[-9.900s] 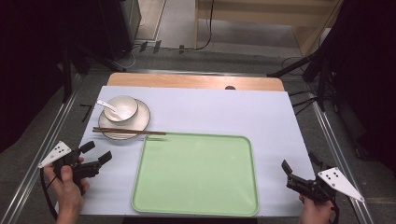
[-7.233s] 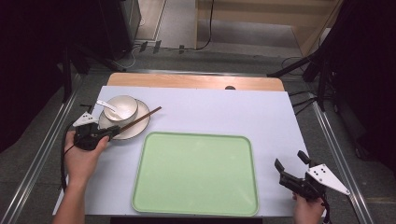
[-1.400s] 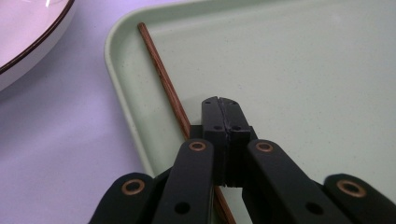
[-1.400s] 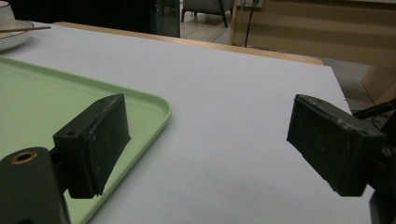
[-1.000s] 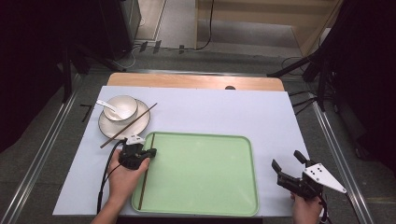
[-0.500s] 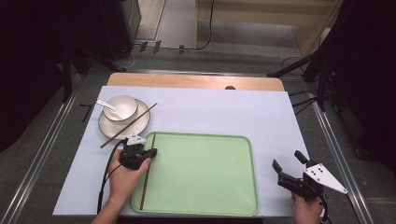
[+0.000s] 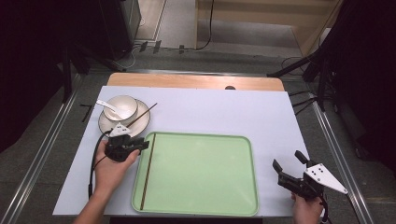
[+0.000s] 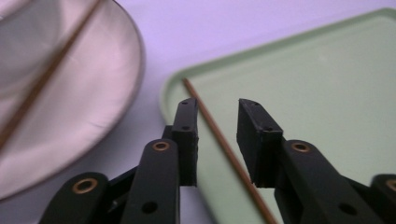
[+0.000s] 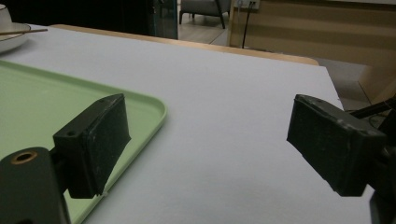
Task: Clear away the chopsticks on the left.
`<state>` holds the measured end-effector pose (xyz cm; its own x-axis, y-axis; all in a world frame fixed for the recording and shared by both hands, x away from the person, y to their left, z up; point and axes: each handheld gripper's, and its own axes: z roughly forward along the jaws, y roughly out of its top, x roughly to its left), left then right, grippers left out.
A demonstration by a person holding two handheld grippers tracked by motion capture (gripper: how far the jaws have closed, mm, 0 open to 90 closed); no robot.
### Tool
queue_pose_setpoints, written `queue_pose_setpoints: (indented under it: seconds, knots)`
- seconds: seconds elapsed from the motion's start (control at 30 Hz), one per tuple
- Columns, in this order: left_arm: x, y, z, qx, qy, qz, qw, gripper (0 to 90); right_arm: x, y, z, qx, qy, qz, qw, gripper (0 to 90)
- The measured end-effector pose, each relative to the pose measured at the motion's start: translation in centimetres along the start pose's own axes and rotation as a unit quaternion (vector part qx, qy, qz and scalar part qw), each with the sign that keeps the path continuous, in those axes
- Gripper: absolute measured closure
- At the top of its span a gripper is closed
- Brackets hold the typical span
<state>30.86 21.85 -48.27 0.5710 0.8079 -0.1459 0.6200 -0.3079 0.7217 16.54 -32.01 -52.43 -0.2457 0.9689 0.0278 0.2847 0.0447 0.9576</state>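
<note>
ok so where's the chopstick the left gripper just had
In the high view the chopstick lies along the left edge of the green tray, just right of the left gripper, whose jaws have just been opening around it.

I see the black two-jaw left gripper (image 7: 140,145) held level, jaws just opened a little, nothing pressed between the pads. The black two-jaw right gripper (image 7: 287,164) rests low, jaws spread wide.

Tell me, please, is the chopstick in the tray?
In: the chopstick lies flat along the green tray left edge, free of the left gripper.
</note>
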Motion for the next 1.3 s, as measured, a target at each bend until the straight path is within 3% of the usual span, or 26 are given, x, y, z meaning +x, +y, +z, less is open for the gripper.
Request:
queue_pose_setpoints:
  seconds: [0.03,0.07,0.17,0.23,0.27,0.3,0.33,0.37,0.5,0.6,0.7,0.77,0.83,0.93,0.97,1.0,1.03,1.13,1.27,1.3]
  knots:
    - [1.0,0.5,-0.8,-0.01,0.011,0.002,0.9999,65.9,0.0,0.0,0.0,0.0,0.0,0.0,1.0,13.0]
    - [1.0,0.5,-0.8,-0.01,0.011,0.002,0.9999,64.9,0.0,0.0,0.0,0.0,0.0,0.0,1.0,13.0]
    - [2.8,1.1,-1.8,-0.013,0.026,0.002,0.9996,61.6,0.0,0.0,-0.1,0.0,-0.001,0.0,1.0,13.0]
    - [4.4,1.4,-2.4,-0.013,0.042,-0.004,0.999,60.7,0.0,0.0,0.0,0.0,-0.001,0.0,1.0,13.0]
    - [4.4,1.4,-2.4,-0.013,0.042,-0.004,0.999,60.5,0.0,0.0,0.0,0.0,-0.001,0.0,1.0,13.0]
    - [5.5,1.6,-2.8,-0.011,0.052,-0.012,0.9985,60.5,0.0,0.0,0.0,0.0,-0.001,0.0,1.0,13.0]
    - [5.5,1.6,-2.8,-0.011,0.052,-0.012,0.9985,60.4,0.0,0.0,0.0,0.0,-0.001,0.0,1.0,13.0]
    - [6.2,1.7,-2.7,-0.003,0.058,-0.012,0.9983,60.4,0.0,0.0,0.0,0.0,-0.001,0.001,1.0,13.0]
    - [7.1,1.8,-2.0,0.02,0.069,-0.003,0.9974,61.7,0.0,0.0,0.0,0.002,-0.001,0.001,1.0,13.0]
    - [7.4,1.7,-1.2,0.034,0.069,0.001,0.997,60.9,0.1,0.0,0.0,0.002,-0.001,0.0,1.0,13.0]
    - [7.6,1.5,0.0,0.061,0.083,0.011,0.9946,60.8,0.1,0.0,0.1,0.002,-0.001,0.0,1.0,13.0]
    - [7.7,1.5,0.8,0.071,0.099,0.023,0.9924,63.9,0.0,0.0,0.1,0.003,-0.001,0.002,1.0,13.0]
    - [7.7,1.4,1.0,0.076,0.099,0.026,0.9919,69.6,0.0,-0.1,0.1,0.003,-0.001,0.002,1.0,13.0]
    - [7.6,1.4,1.1,0.079,0.093,0.033,0.9919,79.3,-0.1,-0.1,0.1,0.003,-0.001,0.003,1.0,13.0]
    - [7.4,1.4,1.0,0.083,0.079,0.041,0.9925,82.2,-0.1,-0.1,0.1,0.003,-0.001,0.002,1.0,13.0]
    - [7.4,1.4,1.0,0.083,0.079,0.041,0.9925,84.0,-0.1,-0.1,0.1,0.003,-0.001,0.002,1.0,13.0]
    - [7.1,1.4,1.0,0.085,0.087,0.05,0.9913,84.4,0.0,-0.1,0.0,0.004,-0.001,0.002,1.0,13.0]
    - [6.8,1.4,0.7,0.081,0.087,0.053,0.9915,84.6,0.0,0.0,0.0,0.003,-0.002,0.001,1.0,13.0]
    - [6.0,1.7,-0.3,0.063,0.081,0.051,0.9934,84.7,0.0,0.0,-0.1,0.001,-0.003,-0.001,1.0,13.0]
    - [5.3,1.7,-0.8,0.053,0.073,0.045,0.9949,84.7,-0.1,0.0,-0.1,0.001,-0.004,0.001,1.0,13.0]
